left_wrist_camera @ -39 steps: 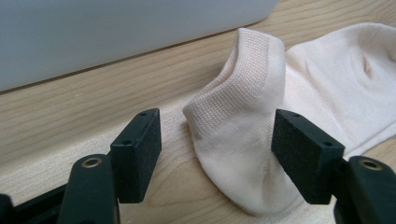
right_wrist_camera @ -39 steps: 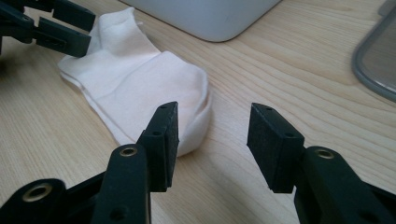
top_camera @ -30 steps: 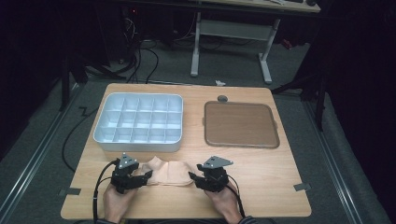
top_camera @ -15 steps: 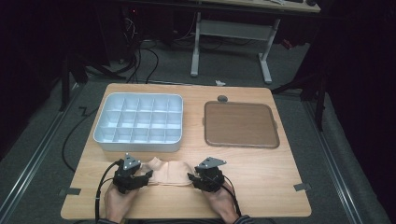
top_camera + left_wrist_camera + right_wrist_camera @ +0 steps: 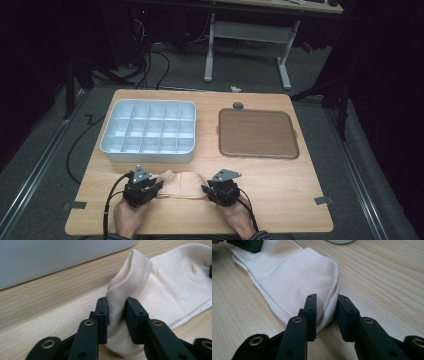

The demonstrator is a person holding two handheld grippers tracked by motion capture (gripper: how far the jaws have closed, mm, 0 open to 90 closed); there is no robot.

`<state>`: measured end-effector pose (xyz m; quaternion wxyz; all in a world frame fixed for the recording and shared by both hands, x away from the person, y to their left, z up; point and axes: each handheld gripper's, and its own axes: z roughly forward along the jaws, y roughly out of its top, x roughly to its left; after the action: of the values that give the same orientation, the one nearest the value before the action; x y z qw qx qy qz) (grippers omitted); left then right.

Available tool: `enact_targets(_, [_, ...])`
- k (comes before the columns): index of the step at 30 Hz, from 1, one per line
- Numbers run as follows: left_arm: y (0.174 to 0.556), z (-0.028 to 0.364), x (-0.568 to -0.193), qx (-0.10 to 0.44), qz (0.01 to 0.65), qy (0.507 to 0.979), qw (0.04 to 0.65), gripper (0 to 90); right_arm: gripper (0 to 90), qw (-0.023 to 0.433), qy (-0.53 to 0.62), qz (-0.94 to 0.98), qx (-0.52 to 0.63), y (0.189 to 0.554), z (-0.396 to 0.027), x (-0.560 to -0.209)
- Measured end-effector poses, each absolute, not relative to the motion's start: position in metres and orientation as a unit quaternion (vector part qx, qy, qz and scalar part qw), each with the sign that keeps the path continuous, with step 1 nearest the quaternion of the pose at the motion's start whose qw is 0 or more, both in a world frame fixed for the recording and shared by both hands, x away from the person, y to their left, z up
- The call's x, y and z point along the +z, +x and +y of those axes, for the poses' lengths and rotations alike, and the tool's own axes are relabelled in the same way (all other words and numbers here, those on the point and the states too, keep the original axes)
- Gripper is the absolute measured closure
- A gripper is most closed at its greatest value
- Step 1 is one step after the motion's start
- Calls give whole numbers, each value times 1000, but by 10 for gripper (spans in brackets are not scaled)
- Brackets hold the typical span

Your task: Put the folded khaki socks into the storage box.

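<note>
With the left gripper (image 5: 116, 315) pinching a raised fold of the cream sock (image 5: 172, 287) and the right gripper (image 5: 326, 315) clamping its opposite edge between near-closed jaws, uneven pulling could probably slip either thin hold.

Sock (image 5: 165, 287) was cream to pale peach, finely ribbed knit at the cuff, plain elsewhere. Both grippers, left (image 5: 117, 320) and right (image 5: 326, 315), were matte black with brass-coloured rivets; table (image 5: 280, 180) was light wood with fine grain. Compartment tray (image 5: 148, 131) was pale blue-white, flat tray (image 5: 257, 133) brown with a darker rim.
</note>
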<state>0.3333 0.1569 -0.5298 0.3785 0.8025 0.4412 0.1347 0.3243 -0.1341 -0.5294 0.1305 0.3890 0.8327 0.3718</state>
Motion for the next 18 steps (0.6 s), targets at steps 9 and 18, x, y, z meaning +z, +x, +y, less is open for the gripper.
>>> enact_targets(9, [334, 160, -531, 122, 444, 798, 388, 780, 784, 120, 386, 834, 376, 325, -135, -530])
enact_targets(18, [333, 162, -529, 119, 454, 794, 387, 798, 856, 109, 384, 831, 387, 327, -136, -531])
